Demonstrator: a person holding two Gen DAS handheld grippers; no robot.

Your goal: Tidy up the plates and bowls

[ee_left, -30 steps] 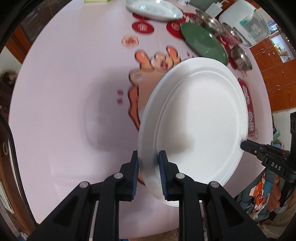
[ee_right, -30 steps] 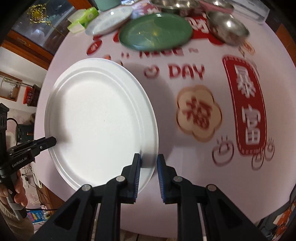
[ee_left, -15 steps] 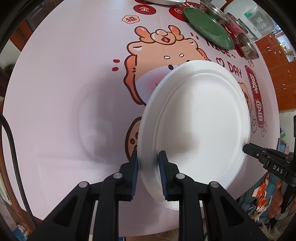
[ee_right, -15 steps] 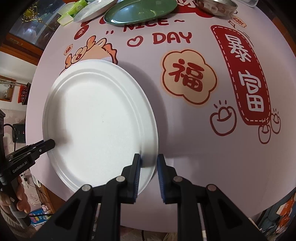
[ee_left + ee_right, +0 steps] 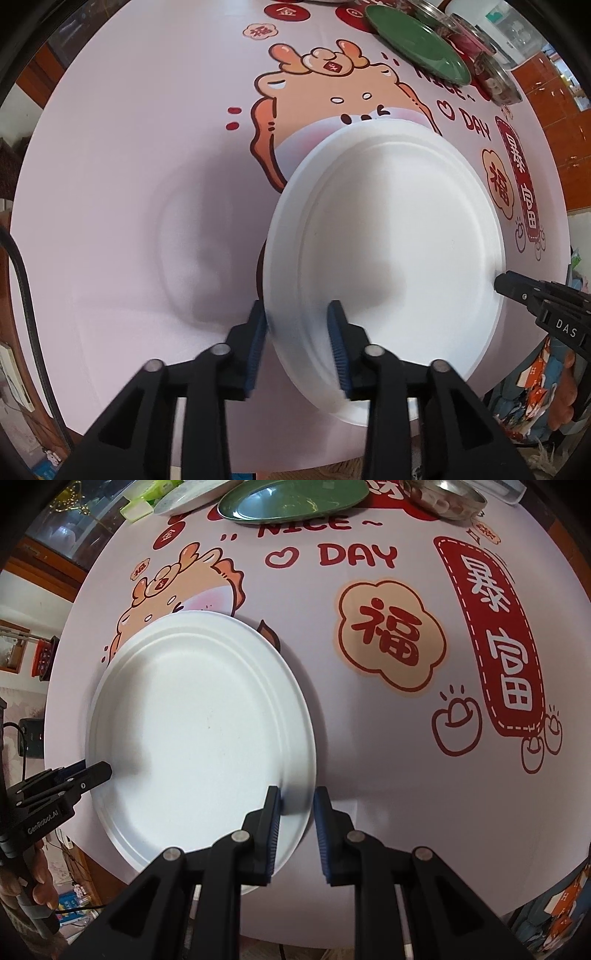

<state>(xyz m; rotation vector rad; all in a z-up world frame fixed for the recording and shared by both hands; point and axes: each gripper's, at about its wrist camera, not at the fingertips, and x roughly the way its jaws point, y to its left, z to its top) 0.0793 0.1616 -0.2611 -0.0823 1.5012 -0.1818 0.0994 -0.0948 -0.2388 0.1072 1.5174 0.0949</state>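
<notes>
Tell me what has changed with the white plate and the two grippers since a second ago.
The white plate came down with both grippers toward the tablecloth, nearer the dragon print. The left gripper has just been opening its jaws; the plate's rim sits between them, no longer pinched. The right gripper stays shut on the opposite rim. The green plate at the far side has not moved.

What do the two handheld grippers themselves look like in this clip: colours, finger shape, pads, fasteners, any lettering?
Both match: the left gripper and right gripper have matte black angular fingers with triangular cut-outs, ribbed blue pads on the inner faces, and round silver fasteners. Seen from the opposite camera, the right one bears white "DAS" lettering and the left one "GenRobot.AI". A black cable runs along the left view's edge.
</notes>
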